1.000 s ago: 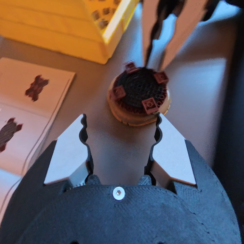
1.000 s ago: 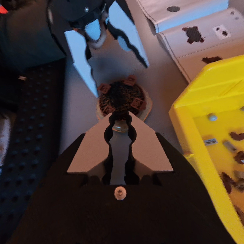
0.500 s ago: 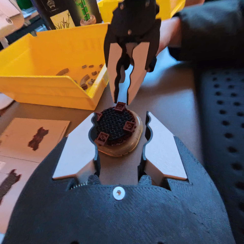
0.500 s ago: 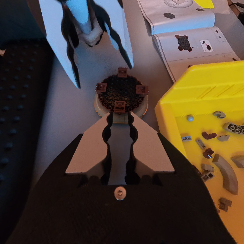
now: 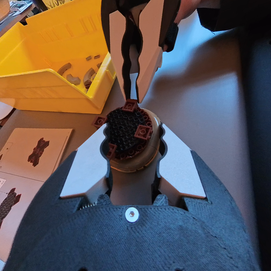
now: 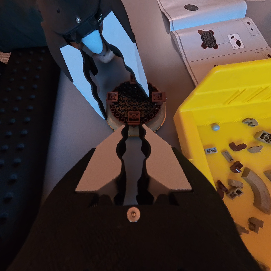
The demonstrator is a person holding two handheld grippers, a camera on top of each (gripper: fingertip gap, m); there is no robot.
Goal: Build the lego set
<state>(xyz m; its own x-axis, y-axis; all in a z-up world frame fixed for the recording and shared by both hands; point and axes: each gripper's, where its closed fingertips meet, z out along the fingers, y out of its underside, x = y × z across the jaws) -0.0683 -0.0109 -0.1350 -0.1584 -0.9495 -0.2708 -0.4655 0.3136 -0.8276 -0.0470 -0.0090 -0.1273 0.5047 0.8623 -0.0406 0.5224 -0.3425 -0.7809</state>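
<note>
**Between my fingers: the round lego base**

On the grey table (image 5: 190, 117), beside the yellow bin (image 5: 44, 51), sits the round lego base (image 5: 129, 137). My left gripper (image 5: 132, 127) straddles it, fingers apart. My right gripper (image 6: 133, 127), fingers narrowly apart, tips at a reddish-brown brick (image 6: 133, 117) on its rim.

Left wrist view: camera sits behind its own fingers, looks forward and steeply down, very close to the round lego build (image 5: 129, 139) on the grey table (image 5: 190, 117). Faces the right gripper (image 5: 133, 99) head-on; yellow bin (image 5: 44, 88) to its left.

Right wrist view: mirror position, opposite side, looking down along its fingers at the same build (image 6: 133, 105), slightly farther back. Left gripper (image 6: 126, 107) opposite; bin on its right.

Shared: build, bin, instruction booklet (image 6: 220, 44), both grippers.
</note>
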